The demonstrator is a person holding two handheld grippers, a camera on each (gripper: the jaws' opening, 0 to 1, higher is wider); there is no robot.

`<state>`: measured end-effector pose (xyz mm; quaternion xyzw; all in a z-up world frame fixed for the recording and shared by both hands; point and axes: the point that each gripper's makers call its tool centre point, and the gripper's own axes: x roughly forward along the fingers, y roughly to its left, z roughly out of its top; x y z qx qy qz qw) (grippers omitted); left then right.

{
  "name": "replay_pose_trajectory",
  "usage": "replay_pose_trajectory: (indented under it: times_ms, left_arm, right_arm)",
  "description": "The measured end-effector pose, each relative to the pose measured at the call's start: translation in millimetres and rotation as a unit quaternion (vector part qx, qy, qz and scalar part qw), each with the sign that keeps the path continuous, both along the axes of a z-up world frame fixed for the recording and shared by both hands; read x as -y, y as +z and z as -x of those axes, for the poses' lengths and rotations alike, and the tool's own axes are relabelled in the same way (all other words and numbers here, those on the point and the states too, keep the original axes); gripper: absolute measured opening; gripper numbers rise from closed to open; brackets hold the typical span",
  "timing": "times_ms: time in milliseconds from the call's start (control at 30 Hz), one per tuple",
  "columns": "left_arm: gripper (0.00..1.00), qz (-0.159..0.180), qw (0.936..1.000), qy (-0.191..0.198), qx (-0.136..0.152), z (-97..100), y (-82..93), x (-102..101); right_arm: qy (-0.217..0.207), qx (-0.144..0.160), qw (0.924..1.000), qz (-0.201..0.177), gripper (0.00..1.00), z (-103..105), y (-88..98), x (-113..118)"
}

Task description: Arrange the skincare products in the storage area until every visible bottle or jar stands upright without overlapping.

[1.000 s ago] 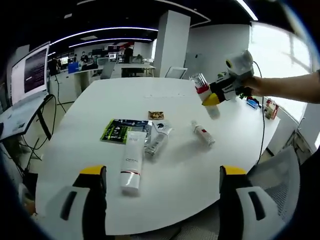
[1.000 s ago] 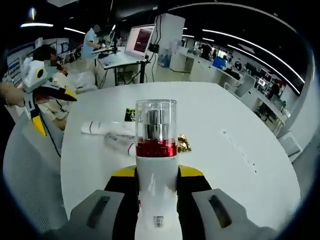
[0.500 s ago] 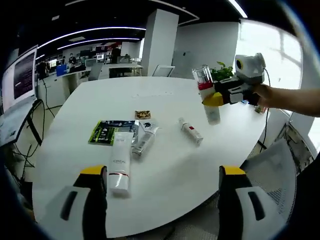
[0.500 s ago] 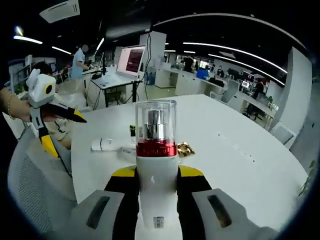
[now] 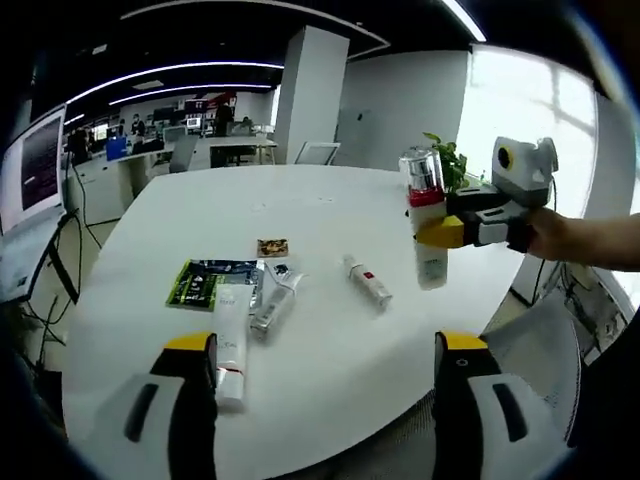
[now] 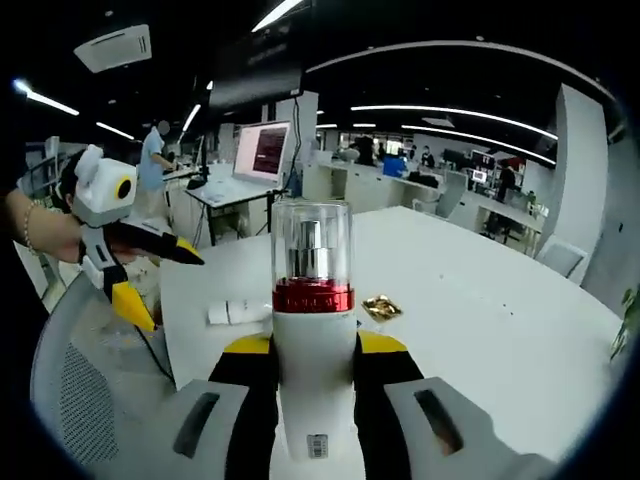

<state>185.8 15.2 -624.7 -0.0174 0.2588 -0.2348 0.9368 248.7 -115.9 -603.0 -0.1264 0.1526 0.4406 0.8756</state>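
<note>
In the right gripper view the right gripper is clenched on a white pump bottle w/ a red band and a clear cap. It holds the bottle upright, up in the air — not on the table yet. A second ago the bottle sat the same way between the jaws, but the room behind it has slid, so the hand has swung round while carrying it. In the left gripper view the same bottle is now out at the table's right edge; before, it hung further back over the table. That likely means the person is taking it to a spot to stand it up. One bottle is in hand; the rest still lie flat.

The left gripper is wide open w/ nothing in it, low at the near edge. It has come a bit closer to the lying things.

Past it, on the table: a long white tube lying flat, writing too small to read now. Just beside it a silver tube, then a green packet. A small white bottle w/ a red mark lies on its side, apart from them. Further back is a small gold packet.

The held bottle has a small barcode label low down — no brand can be read.
</note>
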Motion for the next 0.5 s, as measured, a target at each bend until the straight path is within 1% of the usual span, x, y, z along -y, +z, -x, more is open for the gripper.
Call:
replay_pose_trajectory:
  times_ms: [33,100,167,200,333,367,400,467,500]
  left_arm:
    - [0.86,0.004,0.9999,0.000,0.010,-3.0,6.2,4]
    - [0.86,0.010,0.9998,0.002,0.014,-5.4,14.3,9]
    - [0.85,0.027,0.9994,0.001,0.024,-7.5,28.3,20]
    - [0.85,0.041,0.9988,0.000,0.028,-9.7,34.9,27]
    - [0.81,0.077,0.9967,-0.002,0.025,-13.3,51.3,52]
    - [0.80,0.086,0.9960,0.000,0.023,-14.8,53.0,56]
    - [0.80,0.089,0.9957,-0.003,0.028,-16.0,57.6,63]
    - [0.80,0.084,0.9946,-0.017,0.059,-19.5,68.4,76]
    - [0.79,0.081,0.9944,-0.029,0.062,-18.0,71.0,85]
  right_arm:
    - [-0.001,-0.001,1.0000,-0.002,0.27,1,0.2,0]
    - [-0.007,-0.004,0.9999,-0.012,0.27,3,3.0,1]
    - [-0.010,-0.002,0.9997,-0.020,0.27,5,5.2,2]
    - [-0.011,0.001,0.9997,-0.022,0.27,8,7.0,2]
    - [-0.023,-0.003,0.9986,-0.046,0.27,13,13.8,4]
    - [-0.025,-0.003,0.9983,-0.053,0.27,16,16.5,4]
    - [-0.027,-0.003,0.9982,-0.054,0.27,17,17.4,4]
    - [-0.029,0.002,0.9980,-0.056,0.27,20,20.5,3]
    - [-0.031,0.003,0.9981,-0.054,0.27,22,21.0,3]
